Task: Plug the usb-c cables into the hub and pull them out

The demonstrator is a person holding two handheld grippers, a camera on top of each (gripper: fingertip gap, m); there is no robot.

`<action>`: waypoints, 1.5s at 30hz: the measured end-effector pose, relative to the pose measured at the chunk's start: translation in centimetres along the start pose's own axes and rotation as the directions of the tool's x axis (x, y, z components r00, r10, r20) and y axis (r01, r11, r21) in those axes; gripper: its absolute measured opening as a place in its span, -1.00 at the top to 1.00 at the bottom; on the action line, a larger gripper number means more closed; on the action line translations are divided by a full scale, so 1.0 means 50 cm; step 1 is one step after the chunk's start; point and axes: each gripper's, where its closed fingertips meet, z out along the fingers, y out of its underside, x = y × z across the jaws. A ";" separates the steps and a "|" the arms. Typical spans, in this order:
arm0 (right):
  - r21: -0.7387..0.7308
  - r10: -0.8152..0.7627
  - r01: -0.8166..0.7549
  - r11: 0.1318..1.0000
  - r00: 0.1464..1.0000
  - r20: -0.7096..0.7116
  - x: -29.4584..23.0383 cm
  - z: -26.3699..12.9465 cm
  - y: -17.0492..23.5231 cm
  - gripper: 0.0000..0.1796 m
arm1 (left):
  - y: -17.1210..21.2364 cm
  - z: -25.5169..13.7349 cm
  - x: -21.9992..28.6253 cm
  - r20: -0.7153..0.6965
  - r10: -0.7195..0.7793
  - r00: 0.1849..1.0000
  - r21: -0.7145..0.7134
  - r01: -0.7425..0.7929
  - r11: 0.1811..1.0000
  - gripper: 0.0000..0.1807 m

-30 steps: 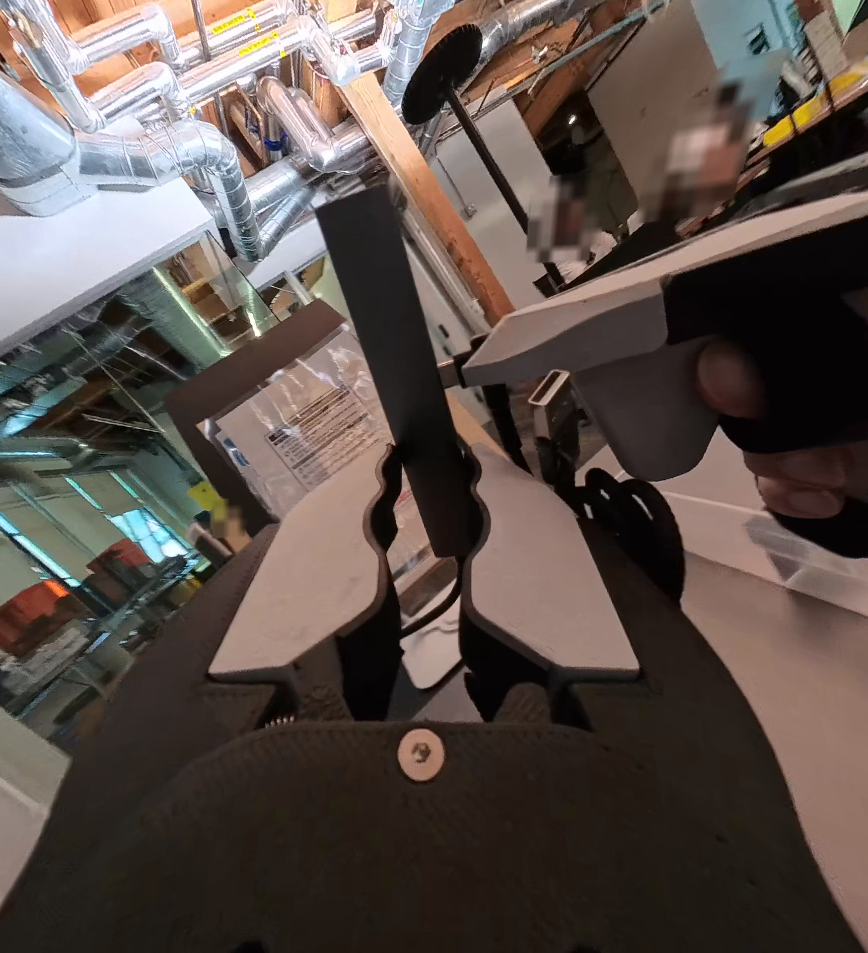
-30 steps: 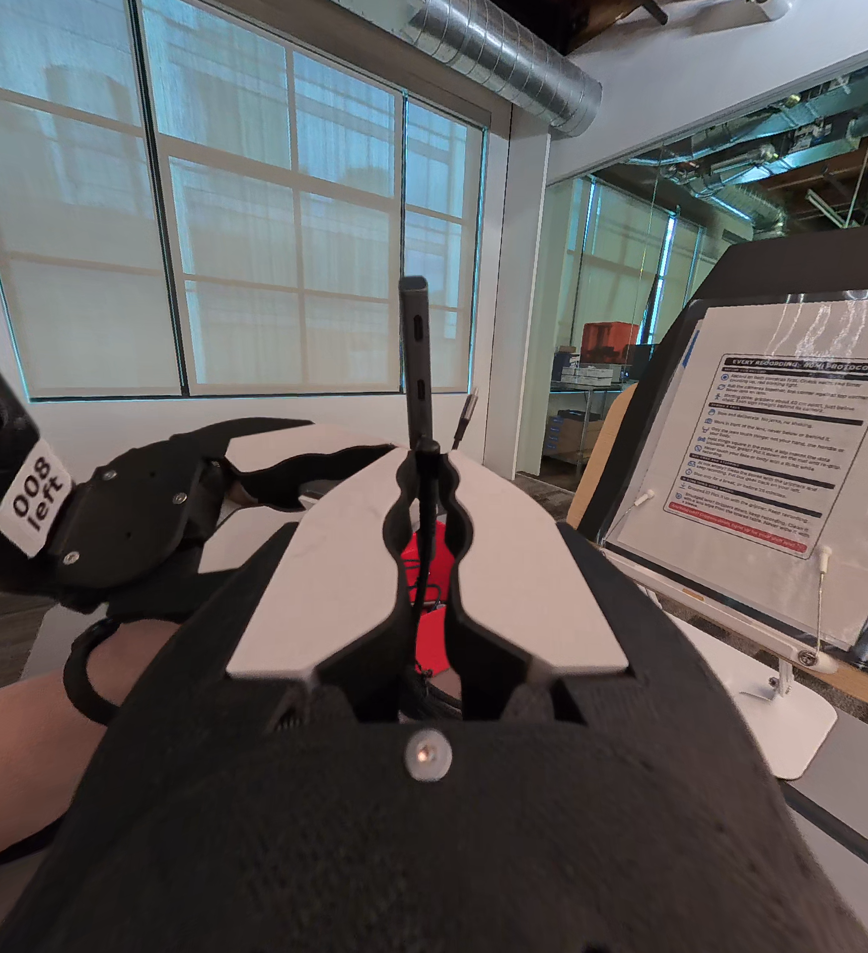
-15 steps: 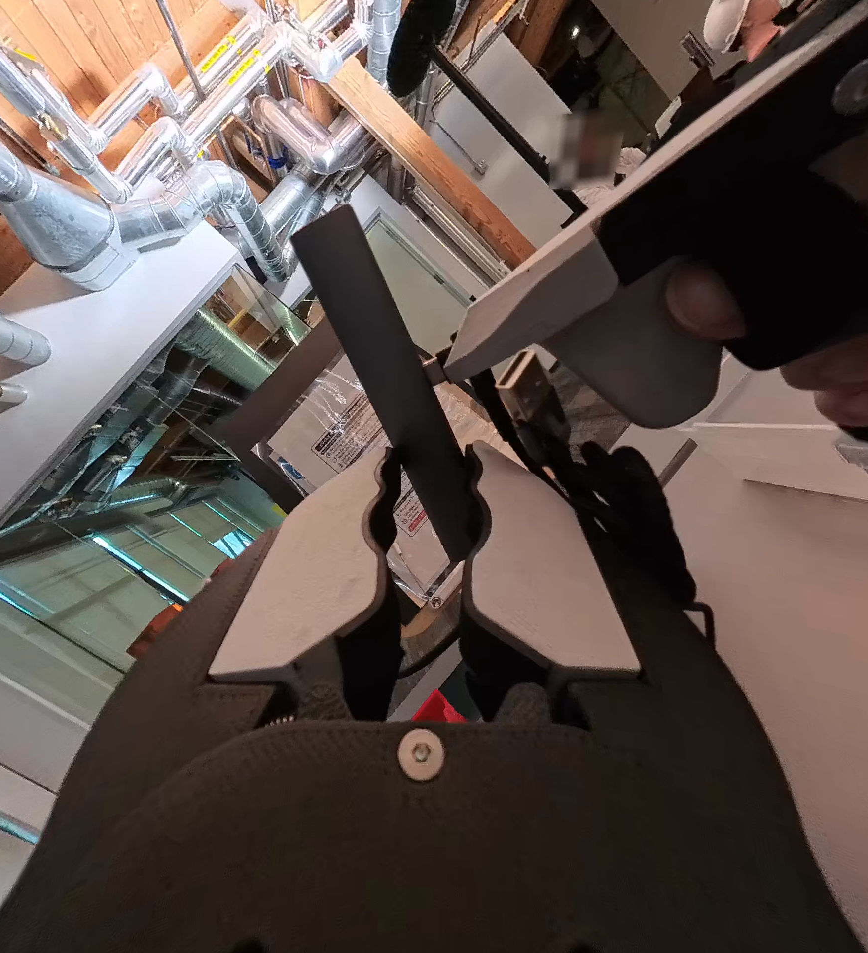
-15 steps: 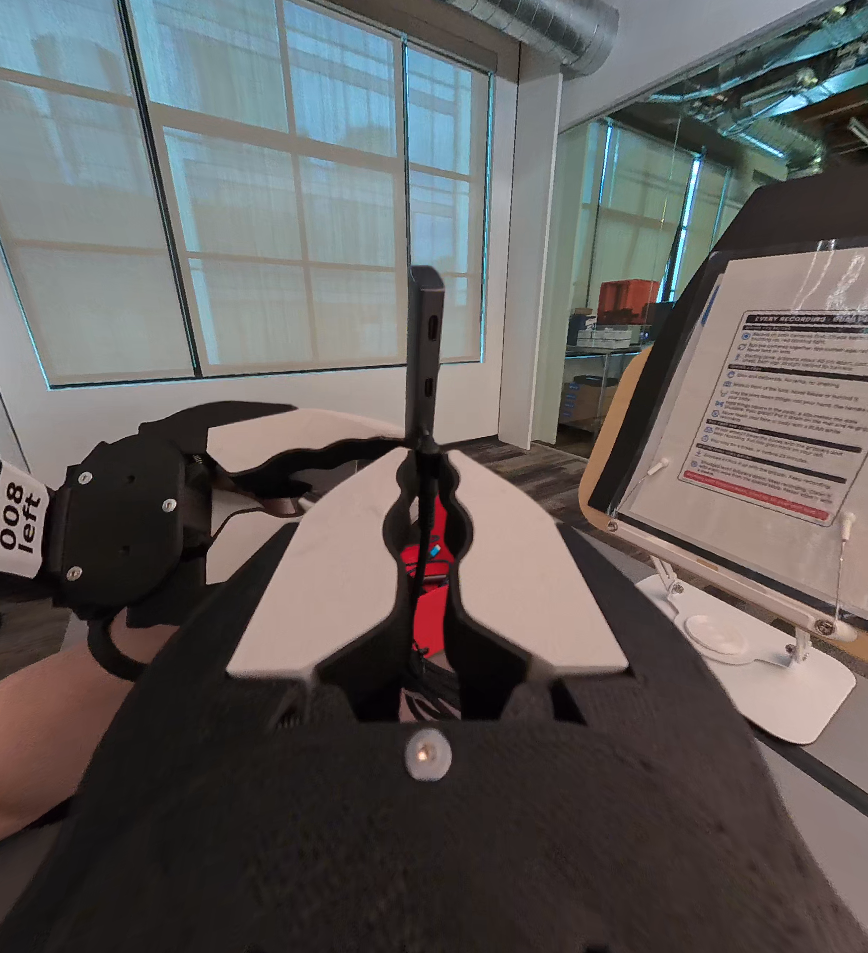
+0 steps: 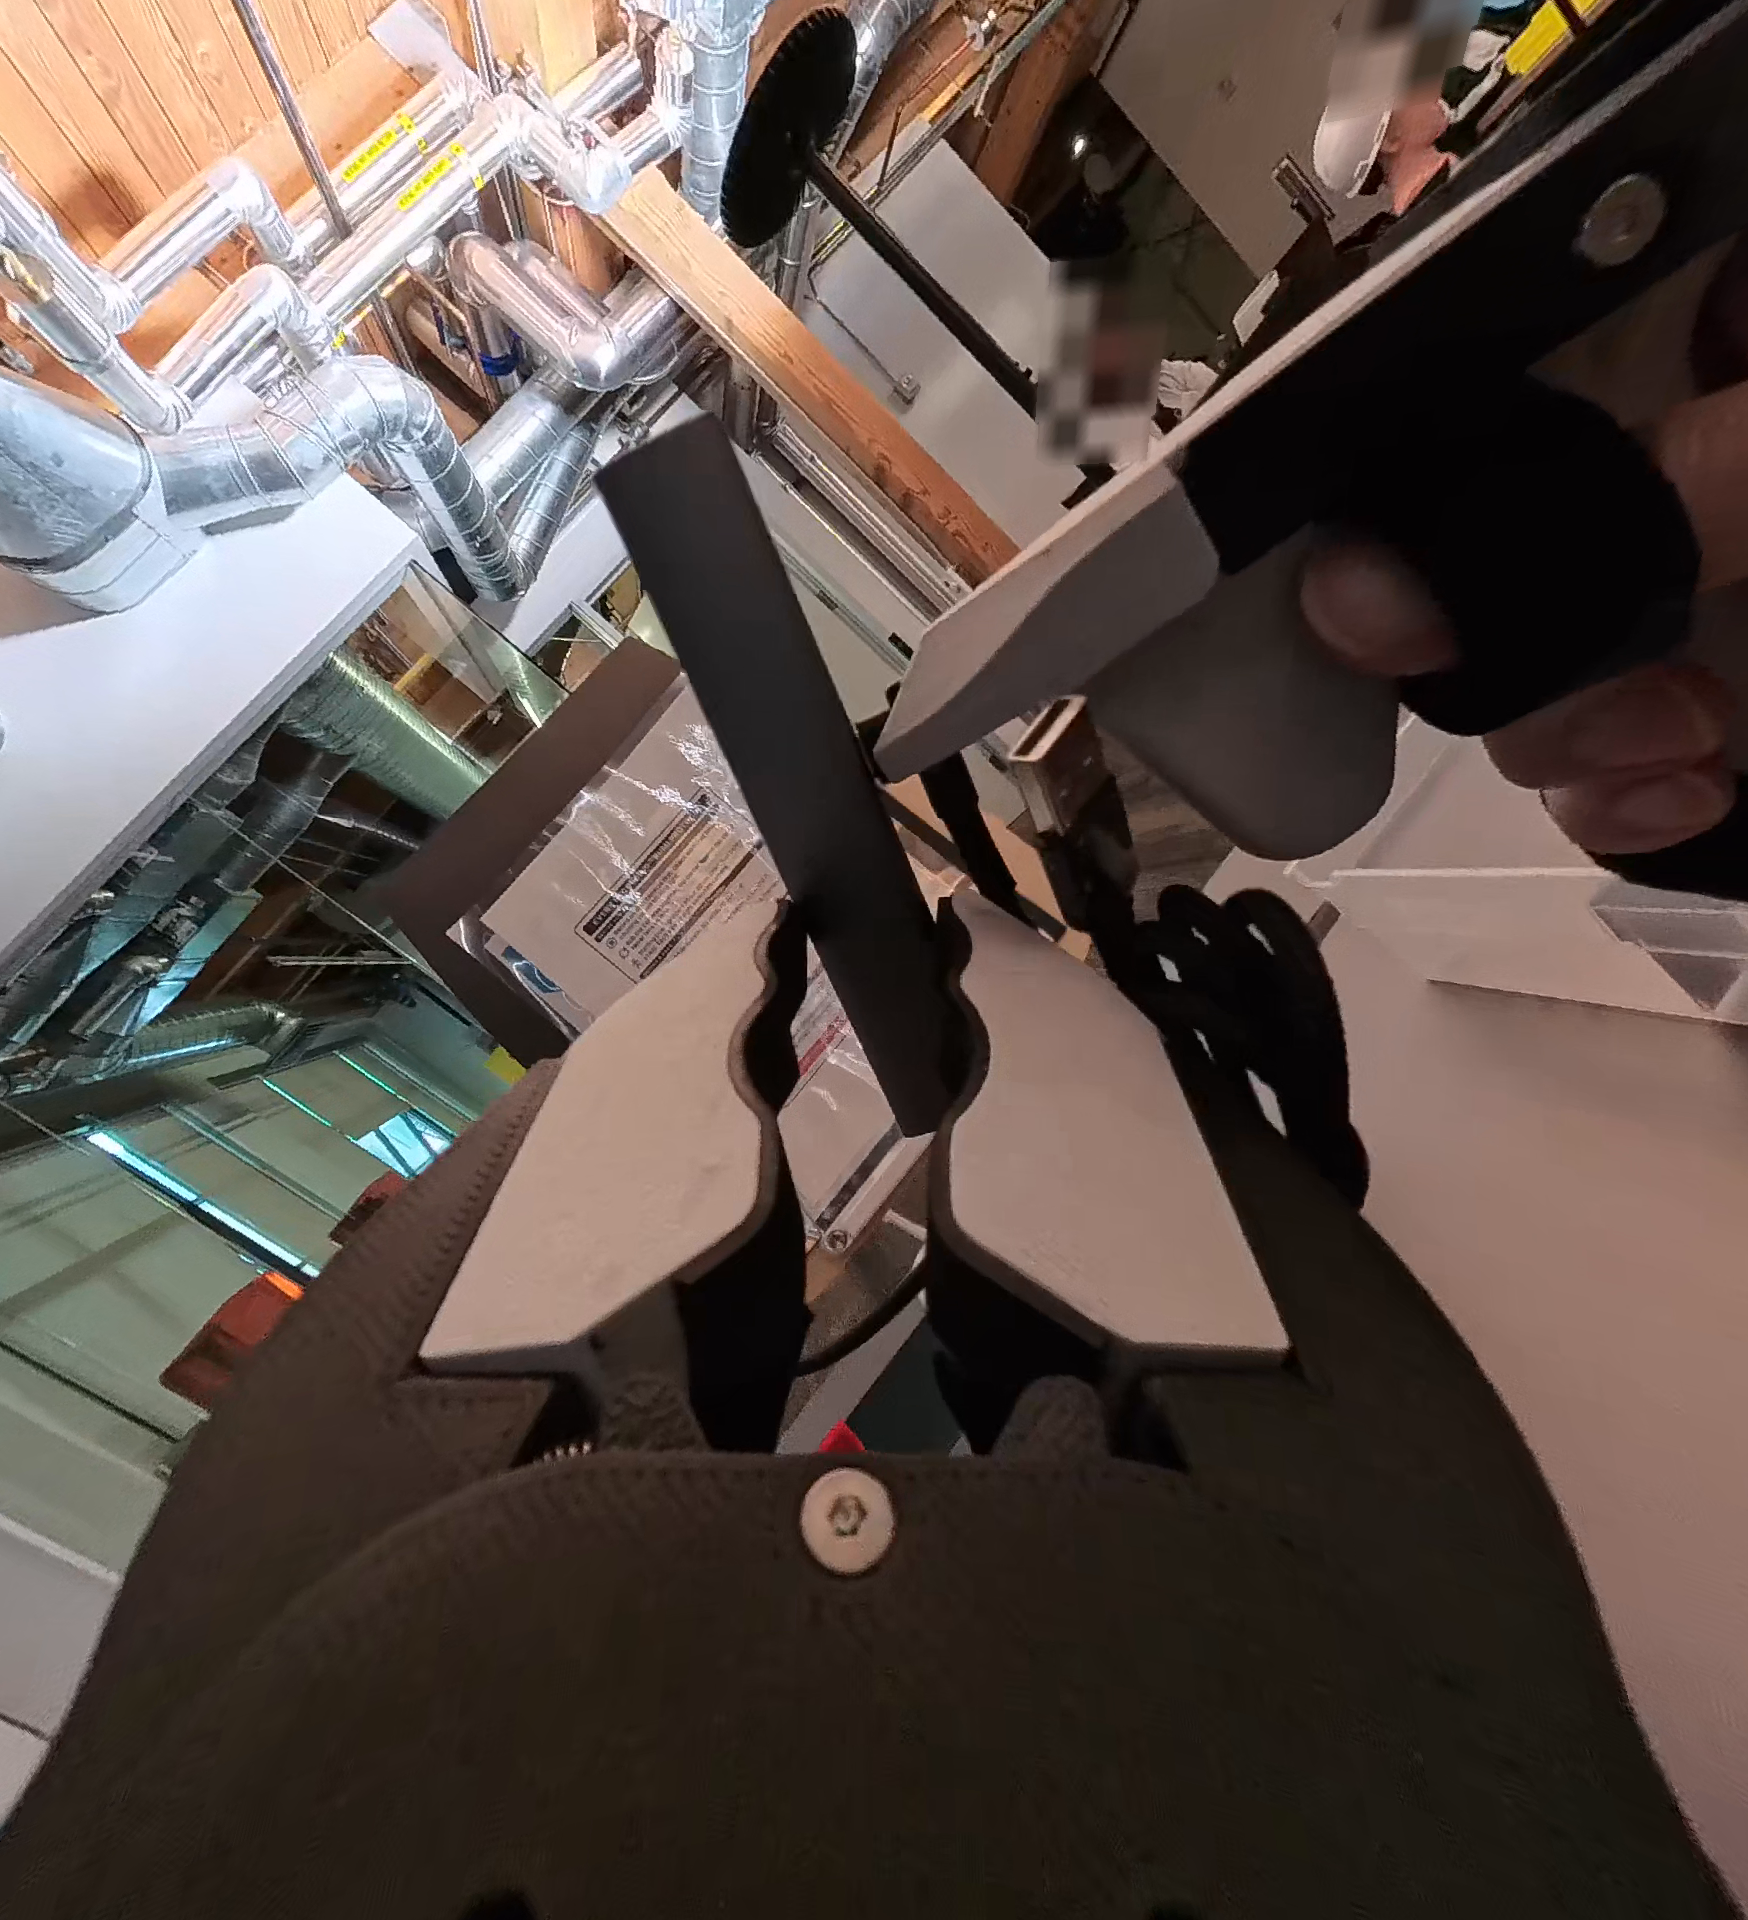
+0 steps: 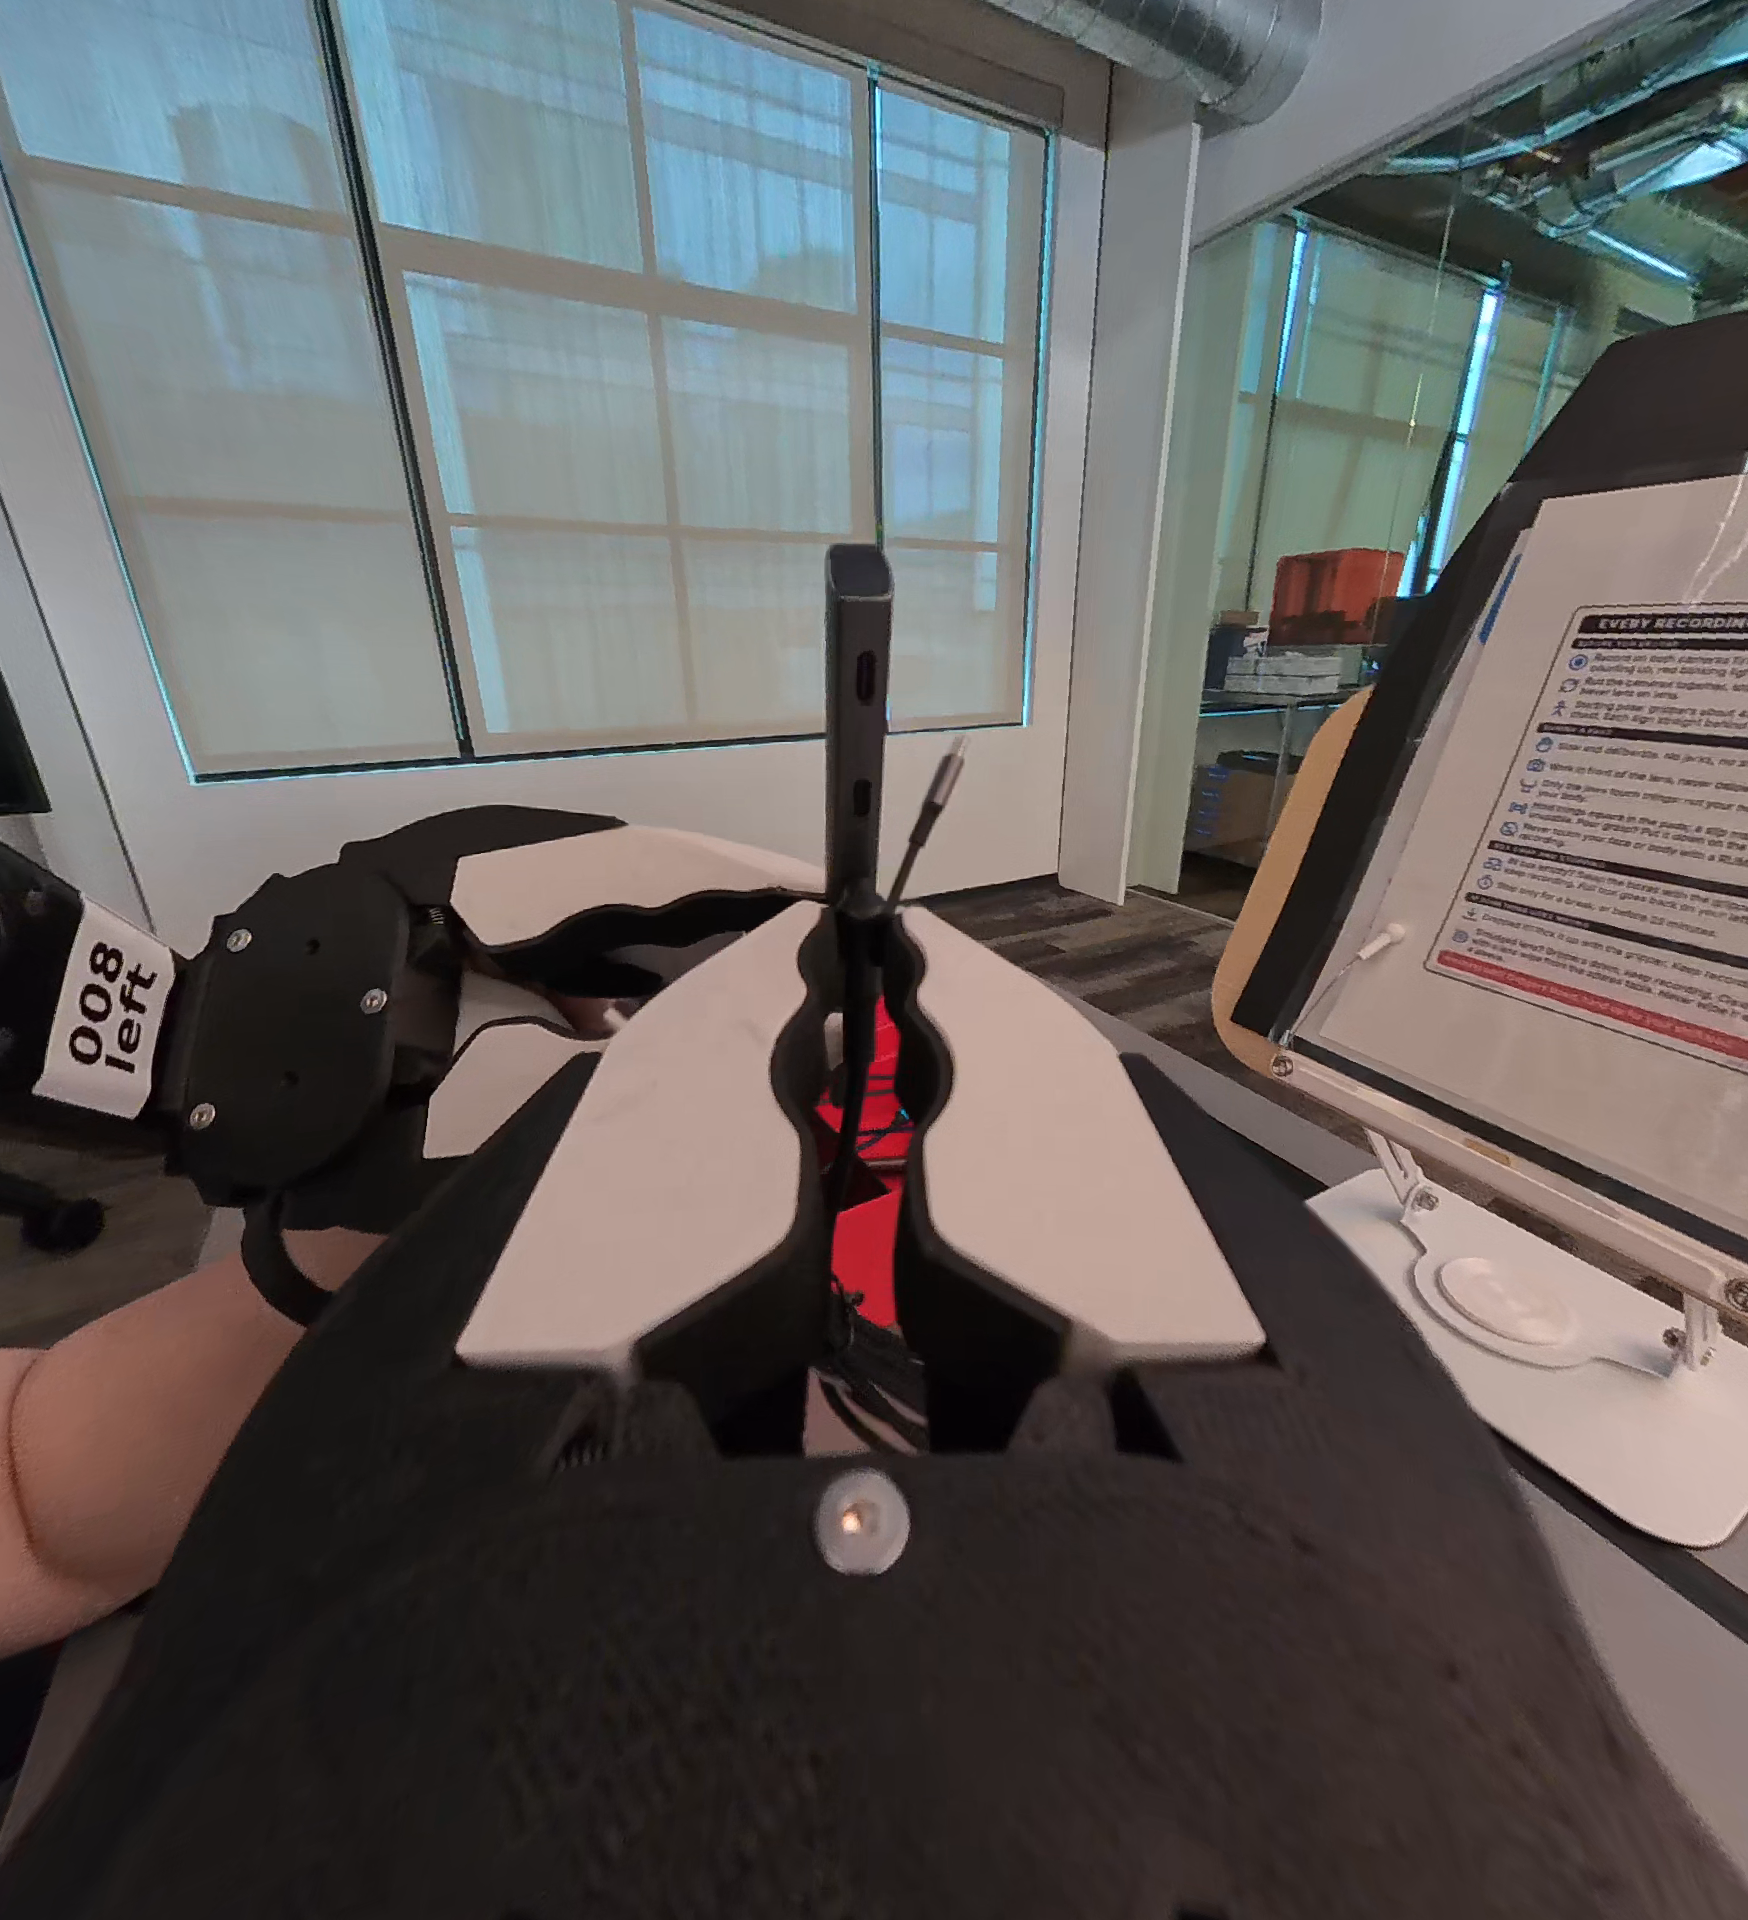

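Note:
My left gripper point(image 5: 870, 925) is shut on the dark flat hub point(image 5: 766, 707), which sticks up from its fingers. In the right wrist view the hub point(image 6: 857, 727) stands edge-on, ports facing me, and the left gripper point(image 6: 745, 904) reaches in from the left. My right gripper point(image 6: 854, 920) is shut on a thin black cable point(image 6: 854, 1039), its tips right at the hub's lower edge. A silver USB-C plug point(image 6: 943, 779) pokes up free beside the hub. In the left wrist view the right gripper point(image 5: 896, 743) touches the hub's right edge. I cannot tell whether any plug is seated.
A coil of black cable point(image 5: 1244, 1018) with a USB-A plug point(image 5: 1057, 748) hangs under the right gripper. A laminated sheet on a white stand point(image 6: 1576, 1403) is at the right. A clear plastic box point(image 5: 1576, 935) sits on the grey table point(image 5: 1576, 1351). A red item point(image 6: 865, 1174) lies below. My left and right fingertips are right by each other.
Both grippers keep their hold. The right gripper has come closer to the hub's edge. The silver plug, hidden half a second ago, shows again to the right of the hub.

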 end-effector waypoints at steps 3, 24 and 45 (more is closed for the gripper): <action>-0.003 -0.002 0.003 1.000 0.997 0.077 -0.002 -0.005 -0.008 0.92 | -0.008 -0.004 0.002 -0.098 -0.102 0.990 0.026 0.105 0.994 0.73; -0.114 0.061 -0.010 0.993 0.889 0.454 -0.074 -0.013 0.035 0.91 | -0.046 -0.088 0.007 -0.711 -0.560 0.425 -0.104 0.724 0.682 0.89; -0.079 0.077 -0.046 0.996 0.882 0.464 -0.068 -0.010 0.031 0.91 | -0.031 -0.088 0.017 -0.738 -0.589 0.328 -0.187 0.740 0.646 0.90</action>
